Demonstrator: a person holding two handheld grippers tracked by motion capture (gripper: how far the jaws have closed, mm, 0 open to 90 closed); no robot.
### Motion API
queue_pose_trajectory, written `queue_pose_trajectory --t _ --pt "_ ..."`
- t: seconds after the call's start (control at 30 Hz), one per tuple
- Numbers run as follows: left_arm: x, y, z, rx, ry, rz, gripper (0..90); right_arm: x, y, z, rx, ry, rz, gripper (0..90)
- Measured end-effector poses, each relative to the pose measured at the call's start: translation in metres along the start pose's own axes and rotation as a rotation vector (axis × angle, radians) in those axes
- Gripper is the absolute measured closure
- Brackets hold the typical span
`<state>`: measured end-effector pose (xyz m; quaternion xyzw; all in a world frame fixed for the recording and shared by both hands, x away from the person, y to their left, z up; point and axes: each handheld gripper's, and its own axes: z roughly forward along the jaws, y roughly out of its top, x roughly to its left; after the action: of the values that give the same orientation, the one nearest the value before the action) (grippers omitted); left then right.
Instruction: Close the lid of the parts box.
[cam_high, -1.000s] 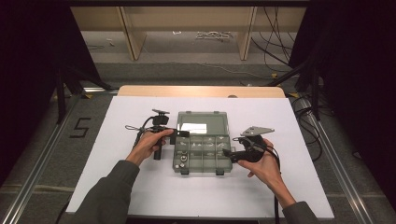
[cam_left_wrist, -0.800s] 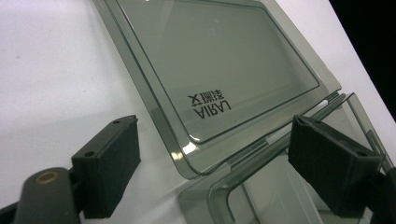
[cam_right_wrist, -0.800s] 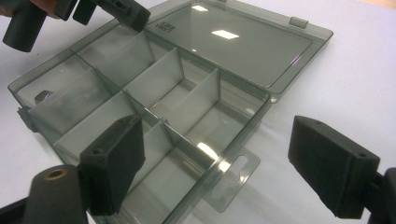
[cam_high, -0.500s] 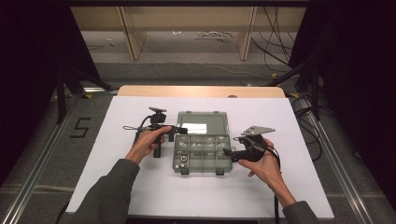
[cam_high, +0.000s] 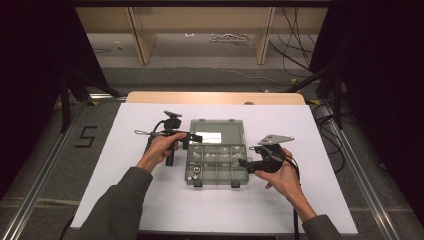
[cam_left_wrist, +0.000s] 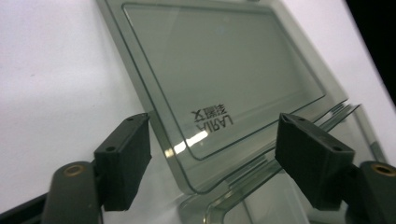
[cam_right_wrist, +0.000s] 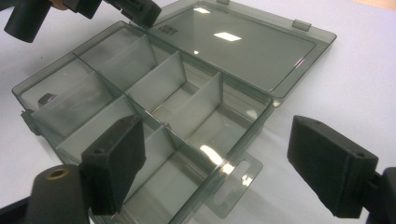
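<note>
A translucent grey-green compartment box (cam_high: 216, 165) lies open on the white table, its lid (cam_high: 216, 131) folded back flat on the far side. My left gripper (cam_high: 186, 137) is at the lid's near-left corner. In the left gripper view it (cam_left_wrist: 217, 163) stands open, with the corner of the lid (cam_left_wrist: 224, 70) lying between the jaws. My right gripper (cam_high: 243, 164) is at the box's right end. In the right gripper view it (cam_right_wrist: 222, 172) is open, and the box's hang tab (cam_right_wrist: 233, 182) lies between its jaws. Small metal parts (cam_high: 196, 170) sit in some compartments.
The white tabletop (cam_high: 150, 200) has free room all round the box. A wooden strip (cam_high: 215, 97) runs along its far edge. Metal rails (cam_high: 45, 165) flank the table. Cables (cam_high: 330, 135) trail on the floor to the right. The other hand's gripper (cam_right_wrist: 140, 11) shows beyond the box.
My left gripper has shifted slightly away along the lid's left corner, and my right gripper has settled a little nearer at the box's right end. The box stays open and still.
</note>
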<state>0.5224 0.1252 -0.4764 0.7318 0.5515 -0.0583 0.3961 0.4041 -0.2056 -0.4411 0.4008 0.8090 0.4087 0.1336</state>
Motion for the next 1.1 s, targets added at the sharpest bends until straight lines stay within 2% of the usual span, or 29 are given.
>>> queue_pose_trajectory --t 0.07,0.17,0.27,0.33,0.47,0.53,0.63,0.7,0.73,0.77,0.93,1.1 --pt "-0.001 0.0019 0.0008 0.004 0.007 -0.01 27.1 -0.0006 0.0002 0.0001 -0.001 0.007 -0.005 20.1" --pt "-0.0012 0.003 0.0019 0.034 0.028 -0.006 28.0 -0.0007 0.0002 0.0001 -0.008 0.007 -0.004 20.1" --pt "0.0001 0.0025 0.0029 0.06 0.025 -0.012 28.3 -0.0016 0.0002 -0.0007 -0.009 -0.001 -0.014 20.1" --pt "0.0013 0.0026 0.0038 0.047 0.027 -0.025 28.9 -0.0013 0.0005 -0.0009 -0.009 0.003 -0.005 20.1" --pt "0.0024 0.0032 0.0049 0.053 0.032 -0.051 32.5 -0.0012 0.0005 -0.001 -0.009 0.004 -0.004 20.1" --pt "0.0024 0.0034 0.0052 0.065 0.018 -0.058 34.8 -0.0015 0.0006 -0.0009 -0.011 0.003 -0.007 20.2" --pt "0.0022 0.0033 0.0057 0.067 0.018 -0.059 36.3 -0.0016 0.0006 -0.0011 -0.012 0.004 -0.004 20.2" --pt "-0.0008 0.0028 0.0063 0.061 0.019 -0.117 37.8 -0.0019 0.0005 -0.001 -0.011 0.004 -0.004 20.2" --pt "0.0031 0.0036 0.0053 0.073 0.025 -0.066 38.5 -0.0019 0.0004 -0.0009 -0.01 0.003 -0.001 20.2" --pt "0.002 0.0034 0.0058 0.062 0.032 -0.081 40.0 -0.0022 0.0003 -0.0011 -0.004 0.005 -0.001 20.2" --pt "0.0029 0.0026 0.0043 0.069 0.055 -0.057 48.1 -0.0033 0.0 -0.001 -0.011 0.0 -0.004 20.2" --pt "0.0023 0.0019 0.0042 0.052 0.057 -0.066 51.2 -0.0033 0.0 -0.0005 -0.012 0.003 -0.003 20.2"
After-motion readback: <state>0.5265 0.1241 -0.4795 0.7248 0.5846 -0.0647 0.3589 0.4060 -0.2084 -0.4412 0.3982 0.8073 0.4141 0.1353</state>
